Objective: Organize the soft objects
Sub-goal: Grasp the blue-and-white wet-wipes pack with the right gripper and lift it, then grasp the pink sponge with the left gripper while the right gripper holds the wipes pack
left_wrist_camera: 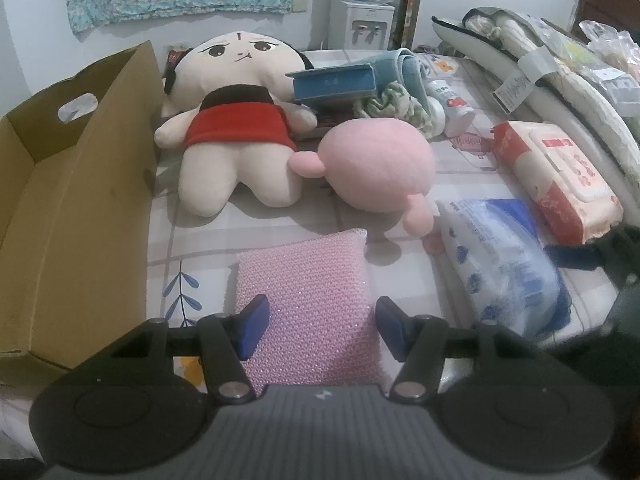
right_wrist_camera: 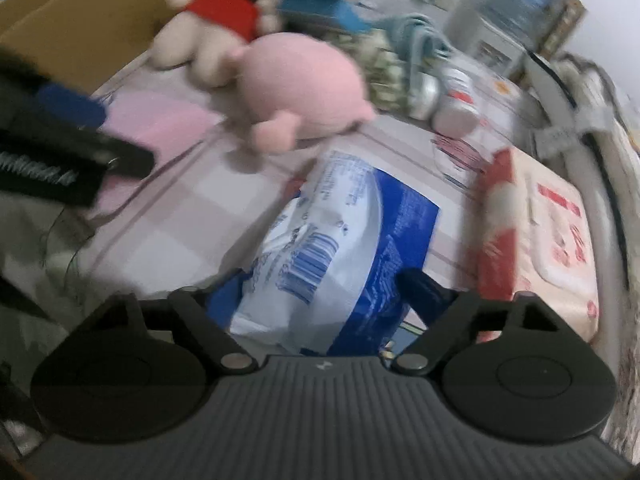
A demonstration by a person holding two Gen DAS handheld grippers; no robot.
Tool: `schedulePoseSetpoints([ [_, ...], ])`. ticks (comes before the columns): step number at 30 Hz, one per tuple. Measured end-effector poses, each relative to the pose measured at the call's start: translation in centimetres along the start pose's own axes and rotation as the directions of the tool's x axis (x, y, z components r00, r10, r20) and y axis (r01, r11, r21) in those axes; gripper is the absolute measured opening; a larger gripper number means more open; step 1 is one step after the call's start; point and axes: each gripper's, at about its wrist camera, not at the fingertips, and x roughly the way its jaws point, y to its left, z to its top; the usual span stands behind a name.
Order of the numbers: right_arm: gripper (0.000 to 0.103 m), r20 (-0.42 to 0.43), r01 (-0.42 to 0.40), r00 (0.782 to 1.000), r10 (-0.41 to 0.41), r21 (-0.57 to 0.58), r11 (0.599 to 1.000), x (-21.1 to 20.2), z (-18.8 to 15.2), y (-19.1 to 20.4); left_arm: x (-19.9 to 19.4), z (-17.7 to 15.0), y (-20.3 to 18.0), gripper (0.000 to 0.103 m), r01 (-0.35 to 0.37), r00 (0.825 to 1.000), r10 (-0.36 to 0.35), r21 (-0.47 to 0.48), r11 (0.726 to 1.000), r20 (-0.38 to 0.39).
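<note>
My left gripper (left_wrist_camera: 318,326) is open, its blue pads on either side of a pink knitted sponge pad (left_wrist_camera: 308,280) lying on the bedsheet. Beyond it lie a cream plush doll in a red dress (left_wrist_camera: 236,128) and a round pink plush (left_wrist_camera: 380,168). My right gripper (right_wrist_camera: 320,292) is open around a blue-and-white plastic pack (right_wrist_camera: 340,240), which also shows in the left wrist view (left_wrist_camera: 504,256). The right view is blurred. The pink plush (right_wrist_camera: 300,80) and the doll (right_wrist_camera: 216,20) lie farther off there.
An open cardboard box (left_wrist_camera: 72,208) stands at the left. A red-and-white wet-wipes pack (left_wrist_camera: 556,176) lies at the right, with white cushions (left_wrist_camera: 560,80) behind. A blue book (left_wrist_camera: 334,84), rolled cloth and a small bottle (left_wrist_camera: 456,108) crowd the back.
</note>
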Motion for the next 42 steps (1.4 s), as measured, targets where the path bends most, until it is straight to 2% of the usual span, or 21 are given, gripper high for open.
schedulePoseSetpoints([
  [3,0.074,0.022,-0.061,0.998,0.058,0.164,0.985,-0.5,-0.1,-2.8,0.0,0.0,0.1,0.060,0.002,1.000,-0.002,-0.003,1.000,0.001],
  [4,0.072,0.052,-0.112,0.993,0.103,0.228,0.967,-1.0,-0.4,-3.8,0.0,0.0,0.1,0.060,0.002,1.000,-0.002,-0.003,1.000,0.001],
  [5,0.072,0.094,-0.212,0.977,0.192,0.318,0.924,-1.3,-0.6,-5.5,0.0,0.0,0.1,0.060,0.002,1.000,-0.002,-0.003,1.000,0.002],
  [6,0.072,0.130,-0.306,0.952,0.277,0.392,0.867,-1.2,-0.9,-6.8,0.0,0.0,0.1,0.060,0.002,1.000,-0.002,-0.004,1.000,0.002],
  [8,0.071,0.229,-0.488,0.869,0.438,0.540,0.686,-0.7,-1.9,-9.5,0.0,0.0,0.1,0.060,0.003,1.000,-0.003,-0.005,1.000,0.002],
  [9,0.071,0.288,-0.565,0.814,0.504,0.595,0.572,0.0,-2.6,-10.5,0.0,0.0,0.1,0.060,0.004,1.000,-0.004,-0.005,1.000,0.001],
  [10,0.071,0.331,-0.614,0.768,0.549,0.626,0.481,0.7,-3.1,-11.2,0.0,0.0,0.1,0.060,0.004,1.000,-0.004,-0.006,1.000,0.001],
  [12,0.072,0.381,-0.657,0.701,0.603,0.674,0.338,1.8,-4.0,-12.0,0.0,0.1,0.1,0.060,0.004,1.000,-0.004,-0.005,1.000,-0.001],
  [13,0.072,0.389,-0.657,0.692,0.609,0.690,0.305,1.9,-4.4,-12.2,0.0,0.1,0.1,0.060,0.004,1.000,-0.004,-0.005,1.000,-0.002],
  [14,0.073,0.387,-0.648,0.695,0.606,0.702,0.295,2.1,-4.7,-12.5,0.0,0.1,0.1,0.060,0.004,1.000,-0.004,-0.006,1.000,-0.003],
  [16,0.075,0.361,-0.609,0.733,0.577,0.726,0.319,1.7,-5.2,-13.1,-0.1,0.1,0.1,0.060,0.004,1.000,-0.004,-0.008,1.000,-0.003],
  [18,0.077,0.311,-0.545,0.791,0.527,0.749,0.376,1.3,-5.8,-13.6,-0.1,0.0,0.2,0.060,0.004,1.000,-0.004,-0.012,1.000,-0.003],
  [24,0.073,0.352,-0.534,0.800,0.486,0.786,0.311,0.6,-8.2,-15.5,0.0,0.0,0.3,0.060,0.006,1.000,-0.006,-0.014,1.000,-0.004],
  [26,0.070,0.382,-0.547,0.782,0.492,0.798,0.251,0.6,-9.0,-15.8,0.0,0.0,0.3,0.060,0.006,1.000,-0.006,-0.015,1.000,-0.005],
  [29,0.069,0.463,-0.598,0.701,0.543,0.796,0.092,2.2,-9.6,-15.8,-0.1,0.0,0.3,0.060,0.006,1.000,-0.006,-0.016,1.000,-0.005],
  [31,0.068,0.502,-0.630,0.634,0.589,0.776,0.017,3.6,-9.2,-15.1,-0.1,0.0,0.3,0.060,0.006,1.000,-0.006,-0.016,1.000,-0.005],
  [32,0.068,0.505,-0.639,0.610,0.611,0.769,0.003,4.2,-8.7,-14.5,-0.1,0.0,0.3,0.060,0.006,1.000,-0.006,-0.015,1.000,-0.004],
  [33,0.068,0.495,-0.639,0.607,0.622,0.769,0.013,4.6,-8.2,-14.2,-0.1,0.0,0.3,0.060,0.005,1.000,-0.005,-0.013,1.000,-0.004],
  [34,0.071,0.474,-0.635,0.616,0.629,0.772,0.040,4.8,-7.7,-13.8,-0.1,0.0,0.3,0.060,0.004,1.000,-0.004,-0.012,1.000,-0.005],
  [37,0.079,0.387,-0.597,0.697,0.603,0.779,0.191,3.9,-6.7,-13.4,-0.1,0.0,0.3,0.060,0.001,1.000,-0.002,-0.011,1.000,-0.006],
  [42,0.085,0.310,-0.516,0.819,0.482,0.766,0.383,-0.1,-7.2,-14.8,-0.2,0.0,0.3,0.060,0.004,1.000,-0.004,-0.012,1.000,-0.008],
])
